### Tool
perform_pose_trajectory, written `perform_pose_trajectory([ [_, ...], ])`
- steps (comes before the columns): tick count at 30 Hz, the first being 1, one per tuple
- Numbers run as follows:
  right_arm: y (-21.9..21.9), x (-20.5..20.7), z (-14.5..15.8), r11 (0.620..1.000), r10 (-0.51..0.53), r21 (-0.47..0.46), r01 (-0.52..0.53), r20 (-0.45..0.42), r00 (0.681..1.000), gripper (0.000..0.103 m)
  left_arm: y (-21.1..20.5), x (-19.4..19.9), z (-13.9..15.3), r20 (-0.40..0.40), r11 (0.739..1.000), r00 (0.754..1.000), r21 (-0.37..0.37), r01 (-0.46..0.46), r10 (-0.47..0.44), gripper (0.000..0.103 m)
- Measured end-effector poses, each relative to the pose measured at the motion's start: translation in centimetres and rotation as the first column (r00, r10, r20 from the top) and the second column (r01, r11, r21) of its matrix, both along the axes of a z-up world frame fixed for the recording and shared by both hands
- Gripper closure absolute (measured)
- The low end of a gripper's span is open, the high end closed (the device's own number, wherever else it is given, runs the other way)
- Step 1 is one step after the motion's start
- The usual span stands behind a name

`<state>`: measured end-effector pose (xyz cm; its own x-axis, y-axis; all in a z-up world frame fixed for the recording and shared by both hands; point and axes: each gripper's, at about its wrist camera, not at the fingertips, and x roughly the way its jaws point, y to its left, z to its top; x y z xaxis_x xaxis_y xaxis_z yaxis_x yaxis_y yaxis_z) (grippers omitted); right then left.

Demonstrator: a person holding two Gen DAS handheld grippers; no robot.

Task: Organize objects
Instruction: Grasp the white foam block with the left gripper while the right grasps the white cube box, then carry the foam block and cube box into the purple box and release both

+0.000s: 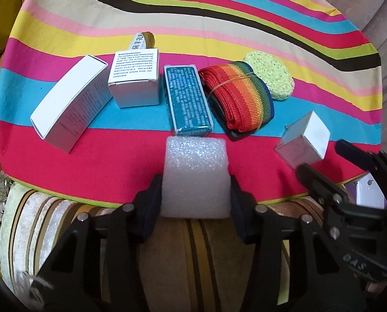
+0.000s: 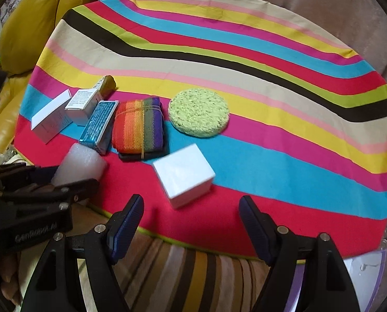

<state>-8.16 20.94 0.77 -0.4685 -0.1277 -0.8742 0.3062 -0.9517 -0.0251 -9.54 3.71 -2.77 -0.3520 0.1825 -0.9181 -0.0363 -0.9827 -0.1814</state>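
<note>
On the striped cloth (image 1: 94,171) a row runs left to right near its front edge: a long white box (image 1: 69,104), a printed box (image 1: 134,78) with a yellow-ended tube (image 1: 144,40) behind it, one teal box (image 1: 189,98), one rainbow strap bundle (image 1: 239,97) and one green sponge (image 1: 268,74). That makes two white boxes in the row, plus a third, a small white cube (image 2: 184,174), alone toward the front right. One foam block (image 1: 196,176) sits at the front edge, just before the teal box.

The left gripper (image 1: 196,184) is clamped on the foam block, both pads against its sides. The right gripper (image 2: 190,221) stands wide apart and empty, just short of the white cube, not touching it.
</note>
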Motion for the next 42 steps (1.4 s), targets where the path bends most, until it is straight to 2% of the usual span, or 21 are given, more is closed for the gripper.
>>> perform_pose_trajectory([
  [9, -0.5, -2.3, -1.2, 1.000, 0.021, -0.006, -0.020, 0.023, 1.000, 0.028, -1.1, 0.1, 0.3, -0.006, 1.000, 1.000, 0.028, -0.005, 0.005, 0.051],
  [14, -0.7, -2.2, -1.6, 1.000, 0.022, 0.012, -0.022, 0.023, 0.999, 0.058, -0.7, -0.1, 0.2, -0.012, 0.999, 1.000, 0.045, -0.007, 0.008, 0.052],
  [21, 0.3, -0.7, -0.3, 0.999, -0.027, -0.023, 0.026, -0.017, 1.000, 0.059, -0.4, 0.9, 2.0, -0.101, 0.999, 0.995, 0.048, -0.014, 0.019, 0.052],
  [23, 0.7, 0.1, 0.3, 0.998, -0.045, -0.047, 0.044, -0.020, 0.999, 0.059, -0.4, 1.1, 2.5, -0.113, 0.997, 0.993, 0.077, -0.020, 0.029, 0.052],
  [29, 1.4, 1.4, 1.4, 0.993, -0.086, -0.085, 0.084, -0.030, 0.996, 0.059, 0.9, 1.5, 3.1, -0.119, 0.992, 0.993, 0.122, -0.003, 0.017, 0.052],
  [42, 5.1, 4.3, 2.5, 0.970, -0.209, -0.131, 0.203, -0.040, 0.977, 0.059, 3.8, 3.2, 4.5, -0.133, 0.987, 0.990, 0.149, 0.063, -0.043, 0.052],
])
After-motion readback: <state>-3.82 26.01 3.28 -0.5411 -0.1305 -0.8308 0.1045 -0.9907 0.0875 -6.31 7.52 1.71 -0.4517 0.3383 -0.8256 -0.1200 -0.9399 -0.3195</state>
